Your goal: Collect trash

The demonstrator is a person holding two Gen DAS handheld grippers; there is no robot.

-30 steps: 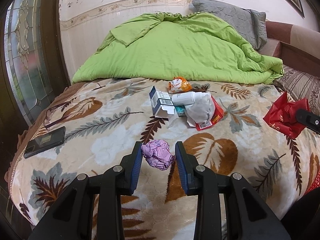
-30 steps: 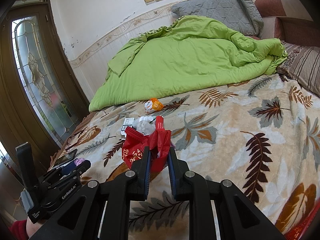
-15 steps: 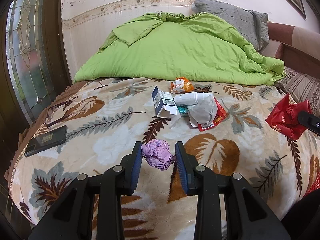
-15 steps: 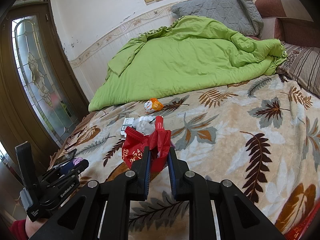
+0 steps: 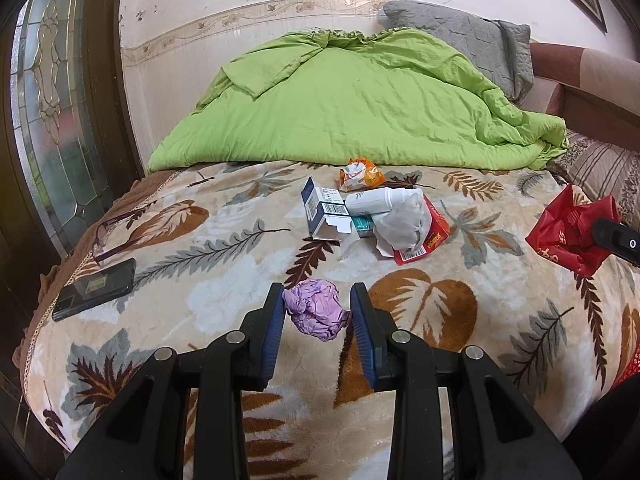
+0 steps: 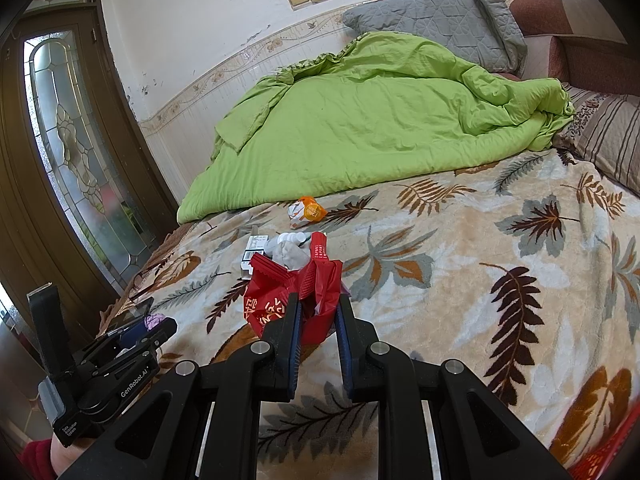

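Observation:
My left gripper (image 5: 318,300) is shut on a crumpled purple paper ball (image 5: 316,314), held just above the leaf-patterned blanket (image 5: 224,280). My right gripper (image 6: 317,304) is shut on a crumpled red wrapper (image 6: 296,296), which also shows at the right edge of the left wrist view as the red wrapper (image 5: 568,232). Further up the bed lies a heap of trash: a blue-and-white carton (image 5: 326,212), a white bottle (image 5: 370,200), a white crumpled tissue (image 5: 402,226), a flat red packet (image 5: 430,240) and an orange wrapper (image 5: 360,174). The left gripper (image 6: 154,326) shows low left in the right wrist view.
A black phone (image 5: 94,290) and a pair of glasses (image 5: 108,236) lie near the bed's left edge. A green quilt (image 5: 352,108) and grey pillow (image 5: 460,40) fill the far end. A striped pillow (image 6: 612,136) lies right. A glass-panelled door (image 6: 68,152) stands left.

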